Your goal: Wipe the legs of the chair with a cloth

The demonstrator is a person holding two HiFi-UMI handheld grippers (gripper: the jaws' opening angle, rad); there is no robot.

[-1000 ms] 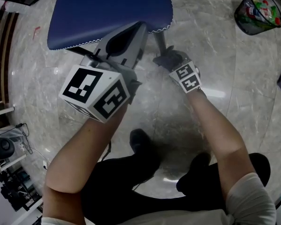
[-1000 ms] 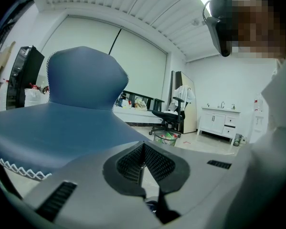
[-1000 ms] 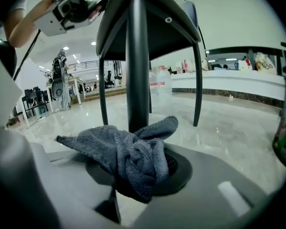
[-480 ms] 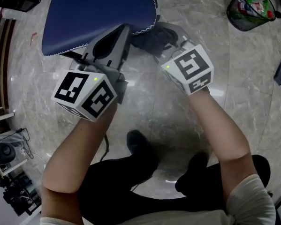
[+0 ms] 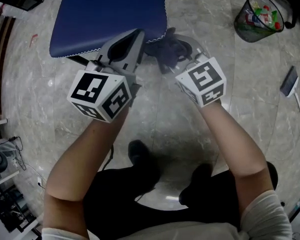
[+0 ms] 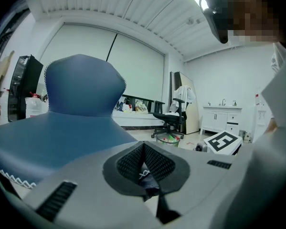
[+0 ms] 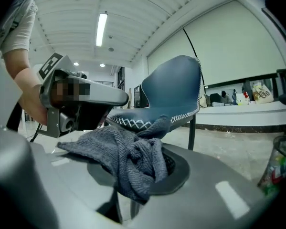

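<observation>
The blue chair seat [image 5: 109, 14] fills the top of the head view, its white-stitched front edge toward me. My right gripper [image 5: 174, 45] is shut on a crumpled grey cloth [image 5: 166, 50] just off the seat's front right corner. In the right gripper view the cloth [image 7: 128, 159] bunches over the right gripper [image 7: 135, 175], with the seat [image 7: 174, 94] and one dark chair leg [image 7: 191, 128] behind it. My left gripper [image 5: 135, 38] hovers at the seat's front edge. Seen in its own view, the left gripper [image 6: 143, 168] has its pads together and nothing held.
A mesh waste bin [image 5: 257, 16] with coloured rubbish stands on the marble floor at the upper right. A flat dark tool [image 5: 290, 81] lies at the right edge. My shoes [image 5: 139, 156] are below the grippers. A black office chair [image 6: 174, 116] stands farther off.
My right gripper has risen with the cloth from low beside the chair leg to the seat's front corner. The left gripper stays near the seat edge.
</observation>
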